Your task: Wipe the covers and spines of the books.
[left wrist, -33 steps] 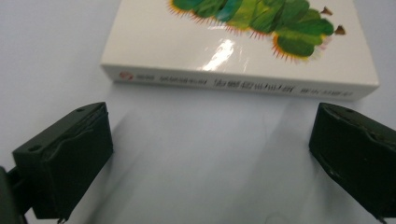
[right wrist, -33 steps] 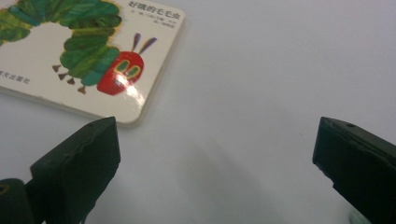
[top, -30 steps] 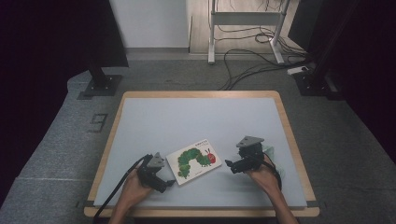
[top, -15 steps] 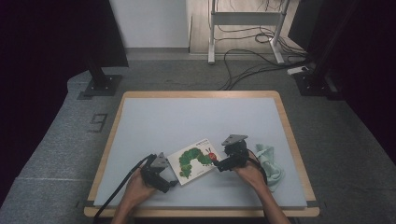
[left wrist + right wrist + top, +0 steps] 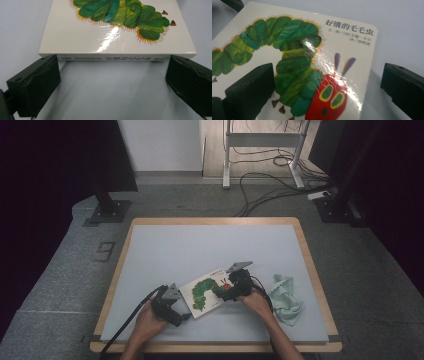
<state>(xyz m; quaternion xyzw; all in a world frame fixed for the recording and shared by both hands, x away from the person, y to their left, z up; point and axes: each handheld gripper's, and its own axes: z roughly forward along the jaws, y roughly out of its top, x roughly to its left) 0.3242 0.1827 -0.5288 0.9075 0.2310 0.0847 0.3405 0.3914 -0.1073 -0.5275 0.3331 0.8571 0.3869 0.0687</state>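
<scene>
A white picture book with a green caterpillar on its cover lies flat near the table's front edge. My left gripper sits at the book's near-left side. In the left gripper view its jaws stand open, one at each end of the printed spine, with nothing between them. My right gripper is open at the book's right end. In the right gripper view one jaw hovers over the cover and the other over bare table beside the book's edge.
A crumpled pale green cloth lies to the right of the right hand. The pale blue tabletop has a wooden rim. Cables and stand legs are on the floor behind the table.
The right gripper has moved left from over the green cloth to the book's right end, and the cloth now lies uncovered. The left gripper has barely moved.
</scene>
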